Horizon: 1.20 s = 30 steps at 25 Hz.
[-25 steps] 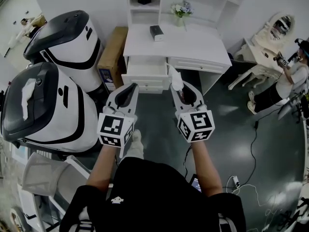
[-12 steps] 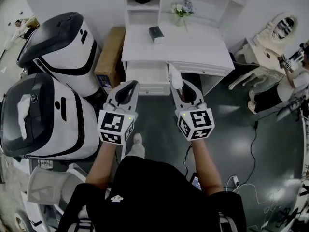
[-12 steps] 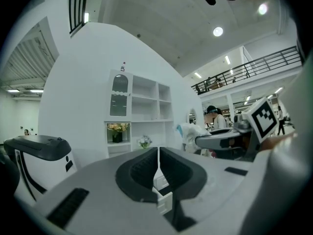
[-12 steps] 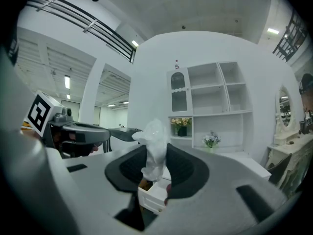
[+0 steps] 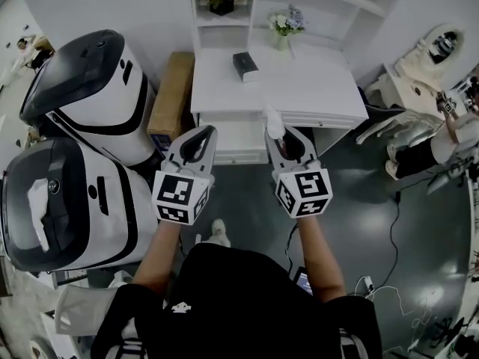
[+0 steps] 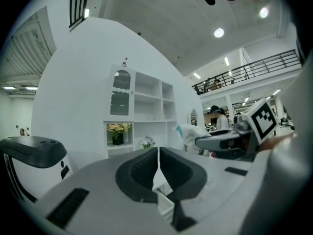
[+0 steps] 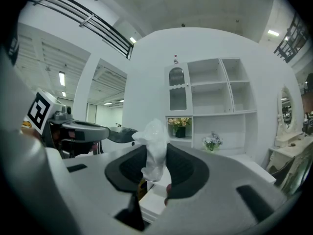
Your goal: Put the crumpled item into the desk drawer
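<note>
Crumpled item [image 7: 153, 143] clamped in the right gripper [image 7: 156, 155], held level in front of the white desk [image 5: 314, 88].

From the left: two large white-and-black machines [image 5: 75, 200] stand on the floor, with a brown carton [image 5: 171, 94] against the desk's side. The left gripper [image 6: 158, 153] has its jaws pressed together with nothing between them. Ahead of both grippers a drawer [image 5: 238, 134] stands pulled out under the desk's front edge. The right gripper's pads squeeze the white, plastic-looking wad, which sticks up above the jaws. It is near the drawer but not in it.
</note>
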Available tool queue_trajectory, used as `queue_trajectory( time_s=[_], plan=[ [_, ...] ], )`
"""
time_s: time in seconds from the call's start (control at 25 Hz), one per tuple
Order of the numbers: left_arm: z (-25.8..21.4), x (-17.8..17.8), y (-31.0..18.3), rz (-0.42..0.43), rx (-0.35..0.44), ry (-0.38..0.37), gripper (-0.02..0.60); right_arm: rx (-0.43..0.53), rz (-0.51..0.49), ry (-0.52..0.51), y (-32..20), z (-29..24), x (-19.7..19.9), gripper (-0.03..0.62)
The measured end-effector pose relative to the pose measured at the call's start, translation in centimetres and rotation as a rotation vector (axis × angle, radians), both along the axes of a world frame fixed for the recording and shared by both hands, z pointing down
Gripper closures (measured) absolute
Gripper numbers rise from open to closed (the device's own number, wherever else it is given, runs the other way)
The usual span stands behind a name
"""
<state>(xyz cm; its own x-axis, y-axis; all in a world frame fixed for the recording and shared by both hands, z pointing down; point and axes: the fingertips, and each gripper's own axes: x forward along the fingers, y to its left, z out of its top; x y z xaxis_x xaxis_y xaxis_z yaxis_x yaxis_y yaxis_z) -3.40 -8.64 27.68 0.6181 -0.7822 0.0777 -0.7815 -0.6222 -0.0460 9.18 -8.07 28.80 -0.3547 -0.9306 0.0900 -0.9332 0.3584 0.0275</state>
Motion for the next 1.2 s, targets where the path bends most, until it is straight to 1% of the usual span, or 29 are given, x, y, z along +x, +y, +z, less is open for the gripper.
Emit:
queue_trajectory(
  time_s=[0.48, 0.64, 0.88, 1.08, 1.2],
  plan=[
    [1.6, -2.3, -8.6, 0.040, -0.032, 0.007, 0.568, -0.030, 0.039, 0.009, -8.2, 1.4, -2.4, 0.500],
    [2.7, -3.0, -10.0, 0.054, -0.050, 0.002, 0.568, -0.041, 0.050, 0.019, -9.6, 2.3, -3.2, 0.500],
    [4.7, -3.7, -11.6, 0.043, -0.086, 0.002, 0.568, -0.055, 0.030, 0.065, -11.4, 3.6, -4.3, 0.500],
    [6.2, -3.4, -12.8, 0.043, -0.113, -0.004, 0.568, -0.084, 0.019, 0.073, -12.8, 5.2, -4.3, 0.500],
    [7.0, -3.3, -14.3, 0.018, -0.129, -0.001, 0.568, -0.105, 0.013, 0.072, -14.0, 6.1, -4.0, 0.500]
  ],
)
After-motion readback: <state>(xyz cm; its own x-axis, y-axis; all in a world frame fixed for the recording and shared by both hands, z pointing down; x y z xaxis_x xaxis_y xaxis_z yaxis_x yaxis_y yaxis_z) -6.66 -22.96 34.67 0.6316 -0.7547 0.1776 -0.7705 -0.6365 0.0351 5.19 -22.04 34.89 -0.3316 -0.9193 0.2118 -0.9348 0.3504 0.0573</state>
